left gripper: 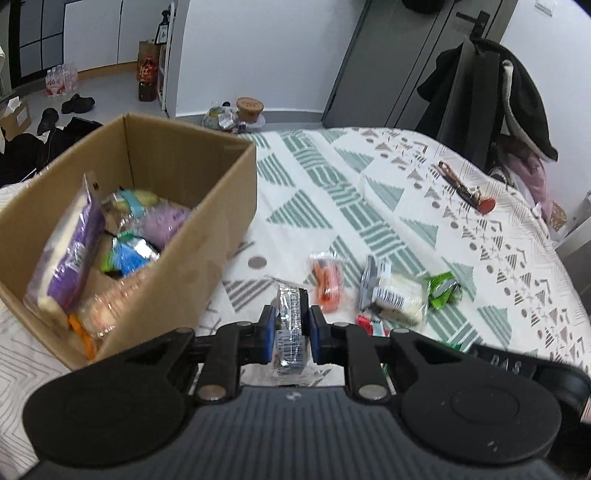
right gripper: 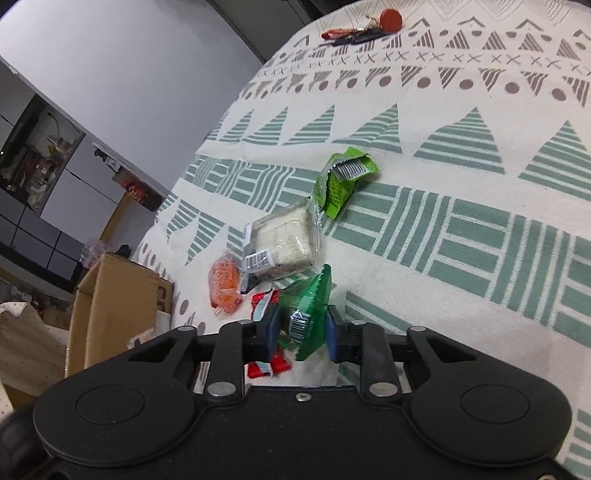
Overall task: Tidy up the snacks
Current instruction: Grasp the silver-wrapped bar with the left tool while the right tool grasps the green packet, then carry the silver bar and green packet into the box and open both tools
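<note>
Left tongs (left gripper: 291, 325) closed on a small clear-wrapped snack with a dark barcoded label (left gripper: 290, 325), held just above the patterned tablecloth (left gripper: 369, 192) of the bench, beside the right wall of the open cardboard box (left gripper: 207, 229). The box already contains several packets, including a tall purple-and-white bag (left gripper: 66, 258) leaning at its left side. Right tongs (right gripper: 301, 328) closed on a dark green packet (right gripper: 308, 306) carrying a barcode, close over the cloth. Loose on the bench: 1 orange packet (right gripper: 223, 282), 1 clear-wrapped pale sandwich-like pack (right gripper: 284, 240), 1 light green packet (right gripper: 341, 181) beyond it, and 1 red wrapper (right gripper: 266, 365) partly under the right tongs. A set of keys with a red round tag (right gripper: 391, 19) lies well apart, near the far edge.
</note>
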{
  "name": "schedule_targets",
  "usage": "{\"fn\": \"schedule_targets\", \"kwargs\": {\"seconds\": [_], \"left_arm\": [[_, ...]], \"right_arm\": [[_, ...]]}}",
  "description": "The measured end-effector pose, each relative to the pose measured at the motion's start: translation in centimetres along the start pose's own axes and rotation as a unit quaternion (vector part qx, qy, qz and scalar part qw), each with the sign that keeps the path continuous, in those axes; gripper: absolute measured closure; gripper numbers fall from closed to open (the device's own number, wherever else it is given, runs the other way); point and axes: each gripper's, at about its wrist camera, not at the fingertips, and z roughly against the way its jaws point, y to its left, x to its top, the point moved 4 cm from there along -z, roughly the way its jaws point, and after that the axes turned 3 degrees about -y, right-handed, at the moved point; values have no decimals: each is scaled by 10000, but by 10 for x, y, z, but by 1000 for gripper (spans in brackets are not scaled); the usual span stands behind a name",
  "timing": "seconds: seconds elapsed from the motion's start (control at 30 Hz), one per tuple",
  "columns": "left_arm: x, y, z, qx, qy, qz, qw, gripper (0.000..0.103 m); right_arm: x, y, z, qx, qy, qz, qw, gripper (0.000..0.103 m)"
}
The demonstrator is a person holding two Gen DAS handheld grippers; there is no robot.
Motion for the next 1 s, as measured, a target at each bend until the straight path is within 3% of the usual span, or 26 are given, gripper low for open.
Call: {"fn": "schedule_targets", "kwargs": {"seconds": [0.53,1.0], "left_arm": [[28,16,50,-384,-168,149,9990,85],[59,58,92,-481,-516,462,9964,85]], "right_arm": [[-4,28,56,95,-643,7,9979,82],[-8,100,85,534,-950,145,9939,82]]}}
